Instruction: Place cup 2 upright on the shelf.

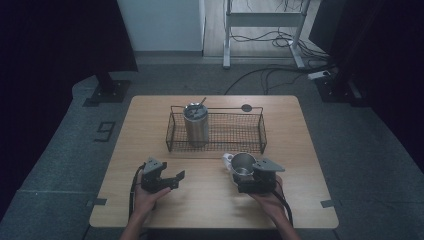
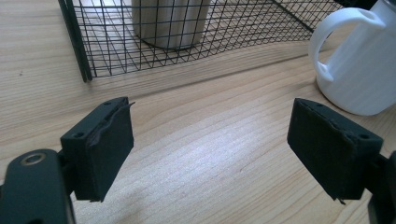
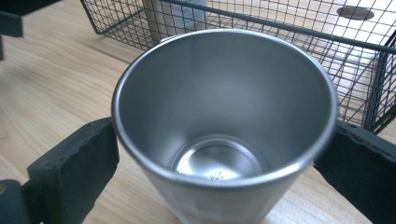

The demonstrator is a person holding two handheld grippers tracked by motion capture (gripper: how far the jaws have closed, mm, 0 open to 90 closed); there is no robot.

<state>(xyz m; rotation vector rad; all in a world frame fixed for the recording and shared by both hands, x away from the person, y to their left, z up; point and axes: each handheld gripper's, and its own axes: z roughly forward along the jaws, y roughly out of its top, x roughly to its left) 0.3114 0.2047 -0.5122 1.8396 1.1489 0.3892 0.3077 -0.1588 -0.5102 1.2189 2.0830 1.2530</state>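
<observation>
Nearest the person, the left gripper (image 1: pixel 172 178) rests on the wooden table (image 1: pixel 210 210), its jaws spread apart around bare wood. To its right, the right gripper (image 1: pixel 248 172) has its jaws spread wide on either side of an upright white-handled steel mug (image 3: pixel 224 121), the pads beside its rim, though contact is unclear. Farther back, a wire basket (image 1: pixel 250 145) holds a steel tumbler (image 1: pixel 195 125).

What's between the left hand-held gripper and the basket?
Nothing but bare table. The left gripper view shows plain wood from the left hand-held gripper up to the basket.
</observation>
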